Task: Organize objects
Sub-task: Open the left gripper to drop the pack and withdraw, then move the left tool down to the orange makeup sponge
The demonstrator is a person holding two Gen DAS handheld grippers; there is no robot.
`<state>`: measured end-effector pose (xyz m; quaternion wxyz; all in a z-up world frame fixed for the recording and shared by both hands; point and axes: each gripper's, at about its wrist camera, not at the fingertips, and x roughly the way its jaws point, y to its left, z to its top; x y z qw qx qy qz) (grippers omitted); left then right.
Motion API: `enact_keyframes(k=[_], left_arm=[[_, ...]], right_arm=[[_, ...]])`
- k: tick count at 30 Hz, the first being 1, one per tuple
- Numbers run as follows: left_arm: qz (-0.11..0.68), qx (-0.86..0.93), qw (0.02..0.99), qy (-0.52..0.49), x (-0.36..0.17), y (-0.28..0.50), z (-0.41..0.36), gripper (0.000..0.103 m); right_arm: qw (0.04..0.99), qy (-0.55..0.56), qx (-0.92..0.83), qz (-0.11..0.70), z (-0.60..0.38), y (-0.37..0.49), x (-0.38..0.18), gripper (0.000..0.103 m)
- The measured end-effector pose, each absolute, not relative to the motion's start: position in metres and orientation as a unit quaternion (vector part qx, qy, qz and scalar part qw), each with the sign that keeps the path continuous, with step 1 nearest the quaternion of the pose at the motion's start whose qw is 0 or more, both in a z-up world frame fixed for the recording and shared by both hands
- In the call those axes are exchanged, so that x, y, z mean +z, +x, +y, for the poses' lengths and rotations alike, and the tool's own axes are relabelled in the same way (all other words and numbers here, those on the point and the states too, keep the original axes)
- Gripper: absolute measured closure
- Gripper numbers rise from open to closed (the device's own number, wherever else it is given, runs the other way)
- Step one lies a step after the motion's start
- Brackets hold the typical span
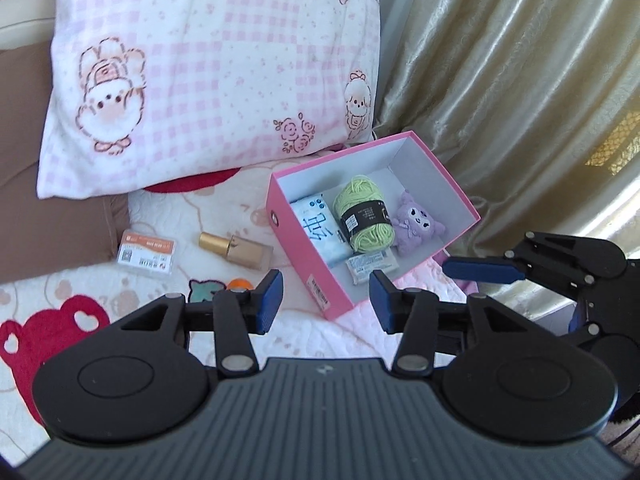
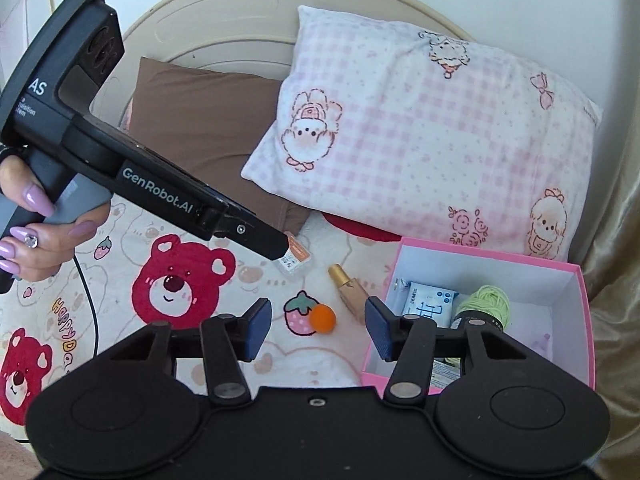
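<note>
- the pink box [image 1: 308, 258] sits on the bear-print blanket [image 2: 120, 264] at the right side of the bed, right by the curtain [image 1: 500, 80], with its far end close to the pink checked pillow [image 1: 208, 80]
- inside it, left to right in the left wrist view: a blue-and-white tissue pack [image 1: 320, 228], a ball of green yarn [image 1: 362, 216] with a black label, and a purple plush toy [image 1: 416, 220]; there's also a small flat packet [image 1: 372, 266] at the near end
- things lying out on the blanket to the left of the box: a gold-capped bottle [image 1: 236, 250] on its side, a small card case [image 1: 146, 254] further left, and a little orange ball [image 2: 323, 319] nearer the camera
- left gripper [image 1: 326, 300] is partly spread with nothing between its blue pads, hanging over the near edge of the box without touching it
- right gripper [image 2: 318, 330] is about the same, jaws partly apart and empty, above the blanket just left of the box
- the right wrist view shows the whole left tool from the side, held by a hand [image 2: 36, 232], its tip over the card case
- that view also has the orange ball clear beside a strawberry print, plus a brown pillow [image 2: 200, 120] and the headboard [image 2: 224, 16]
- the left wrist view is the only one where the plush and small packet are clear; it catches the right gripper's fingers [image 1: 484, 270] at the right edge
</note>
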<state>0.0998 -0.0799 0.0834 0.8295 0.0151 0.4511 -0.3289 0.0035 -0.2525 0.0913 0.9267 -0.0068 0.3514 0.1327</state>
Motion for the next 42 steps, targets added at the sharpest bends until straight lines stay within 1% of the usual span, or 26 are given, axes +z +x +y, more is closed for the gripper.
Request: enact_keyframes(k=[3, 7, 11, 15, 18, 22, 24, 29, 31, 33, 40, 42], left_arm=[[0.446, -0.33, 0.832, 0.011, 0.077, 0.092, -0.064, 0.056], [0.446, -0.338, 0.829, 0.002, 0.06, 0.089, -0.049, 0.054], [0.439, -0.339, 0.832, 0.014, 0.038, 0.093, -0.044, 0.05], [0.431, -0.346, 0.833, 0.011, 0.017, 0.101, -0.041, 0.045], [0.423, -0.348, 0.837, 0.004, -0.001, 0.108, -0.039, 0.04], [0.43, -0.343, 0.835, -0.016, -0.031, 0.124, -0.038, 0.04], [0.439, -0.341, 0.831, -0.026, -0.047, 0.133, -0.037, 0.039], [0.438, -0.343, 0.831, -0.004, -0.084, 0.145, -0.047, 0.039], [0.444, -0.342, 0.828, -0.019, -0.097, 0.151, -0.048, 0.039], [0.446, -0.346, 0.824, -0.044, -0.107, 0.158, -0.047, 0.039], [0.449, -0.347, 0.819, -0.083, -0.135, 0.182, -0.048, 0.041], [0.451, -0.35, 0.816, -0.088, -0.139, 0.187, -0.048, 0.041]], right_arm=[[0.928, -0.014, 0.144, 0.343, -0.238, 0.0, 0.082, 0.04], [0.928, -0.003, 0.155, 0.338, -0.223, 0.002, 0.057, 0.039], [0.931, -0.003, 0.147, 0.333, -0.206, 0.013, 0.024, 0.034], [0.943, -0.012, 0.124, 0.31, -0.189, 0.024, -0.008, 0.023], [0.949, -0.027, 0.11, 0.295, -0.176, 0.033, -0.028, 0.021], [0.946, -0.055, 0.098, 0.305, -0.156, 0.048, -0.05, 0.02], [0.948, -0.054, 0.089, 0.301, -0.151, 0.054, -0.062, 0.017], [0.953, -0.03, 0.001, 0.301, -0.159, 0.078, -0.1, 0.016], [0.951, -0.079, -0.022, 0.296, -0.154, 0.084, -0.113, 0.017], [0.954, -0.111, -0.023, 0.279, -0.147, 0.084, -0.118, 0.017], [0.957, -0.14, -0.03, 0.254, -0.134, 0.08, -0.125, 0.017], [0.953, -0.146, -0.026, 0.264, -0.126, 0.084, -0.127, 0.018]])
